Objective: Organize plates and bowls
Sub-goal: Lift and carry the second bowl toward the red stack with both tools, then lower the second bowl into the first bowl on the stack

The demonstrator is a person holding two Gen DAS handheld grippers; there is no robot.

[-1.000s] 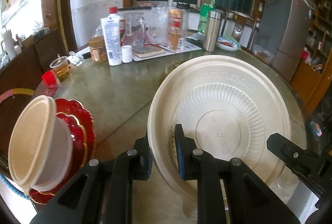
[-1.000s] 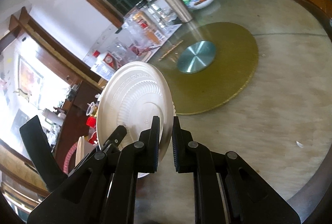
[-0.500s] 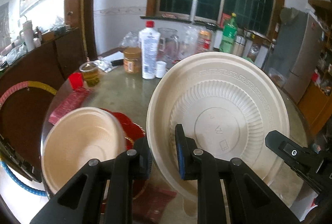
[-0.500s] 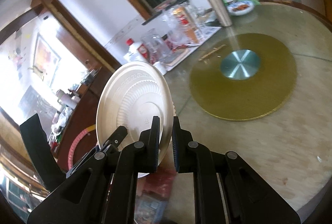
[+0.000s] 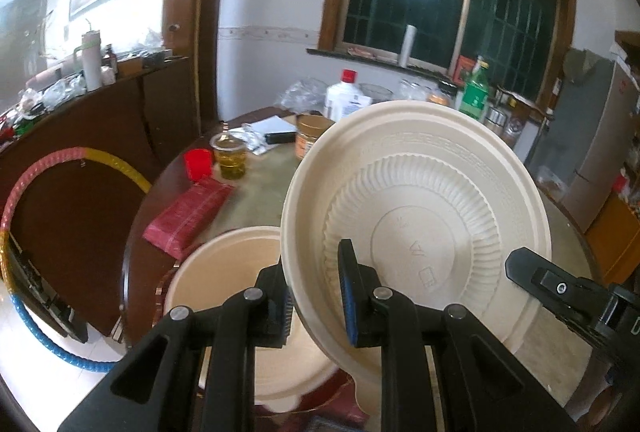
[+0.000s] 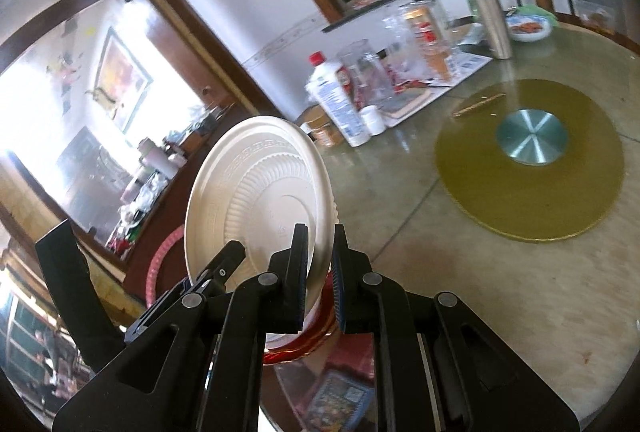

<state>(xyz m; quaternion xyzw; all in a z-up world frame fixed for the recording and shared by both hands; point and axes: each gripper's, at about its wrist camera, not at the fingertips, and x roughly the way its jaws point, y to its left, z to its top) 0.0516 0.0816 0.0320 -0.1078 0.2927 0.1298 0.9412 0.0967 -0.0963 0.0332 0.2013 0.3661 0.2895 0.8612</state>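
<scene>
Here both the left gripper (image 5: pixel 314 296) and the right gripper (image 6: pixel 320 272) clamp opposite rims of the cream plate (image 5: pixel 416 232), held upright, seemingly just above the cream bowl (image 5: pixel 228 288).

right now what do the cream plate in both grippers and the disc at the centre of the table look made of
Cream plate: looks like moulded disposable plastic or pulp, matte; pressed ribs and stamped marks on its base. Centre disc: likely brushed metal, silvery with radial sheen.
</scene>
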